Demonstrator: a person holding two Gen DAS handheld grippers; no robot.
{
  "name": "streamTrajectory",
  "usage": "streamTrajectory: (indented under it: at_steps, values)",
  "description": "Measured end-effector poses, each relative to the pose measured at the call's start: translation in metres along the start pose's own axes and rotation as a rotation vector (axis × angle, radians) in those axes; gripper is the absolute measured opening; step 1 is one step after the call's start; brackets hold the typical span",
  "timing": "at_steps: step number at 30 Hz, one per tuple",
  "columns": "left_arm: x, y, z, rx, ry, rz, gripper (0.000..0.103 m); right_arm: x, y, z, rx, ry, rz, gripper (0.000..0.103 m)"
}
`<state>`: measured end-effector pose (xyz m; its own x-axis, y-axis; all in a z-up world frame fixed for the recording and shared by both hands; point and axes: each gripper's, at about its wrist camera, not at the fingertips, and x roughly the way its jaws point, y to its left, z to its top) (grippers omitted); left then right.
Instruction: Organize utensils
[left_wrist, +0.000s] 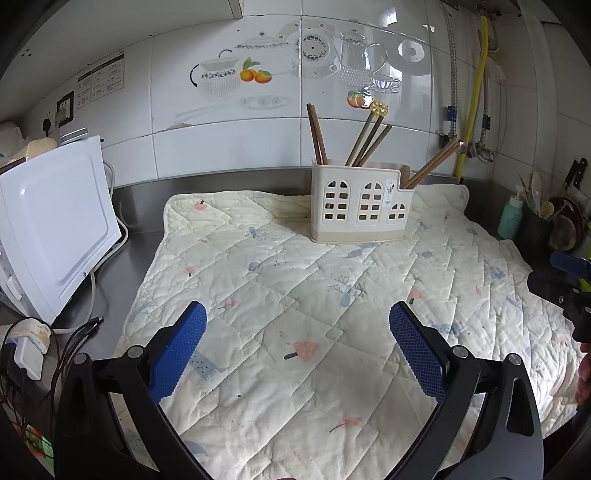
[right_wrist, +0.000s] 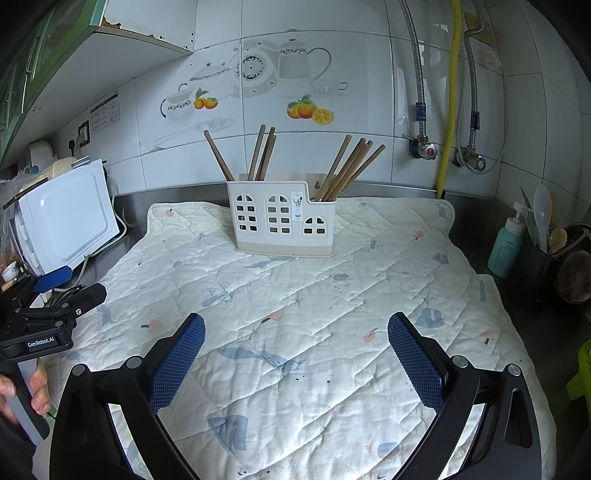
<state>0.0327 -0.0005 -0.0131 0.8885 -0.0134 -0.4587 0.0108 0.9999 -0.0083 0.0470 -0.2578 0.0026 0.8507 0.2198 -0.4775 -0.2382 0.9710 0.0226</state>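
Blue-padded fingers (left_wrist: 417, 350) wide apart, empty

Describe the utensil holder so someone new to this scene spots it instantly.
Start at the quilted mat covering the steel counter. At its back edge, by the tiled wall, stands the utensil holder: a cream plastic caddy with arched window cutouts. Wooden chopsticks stick out of its compartments; nothing else stands on the mat.
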Motion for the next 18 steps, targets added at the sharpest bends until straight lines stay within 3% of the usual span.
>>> streamTrajectory:
  at_steps: [18]
  values:
    - [0.0013, 0.0001, -0.0009, 0.001, 0.007, 0.0, 0.098, -0.0016, 0.0005, 0.002, 0.007, -0.005, 0.005, 0.096]
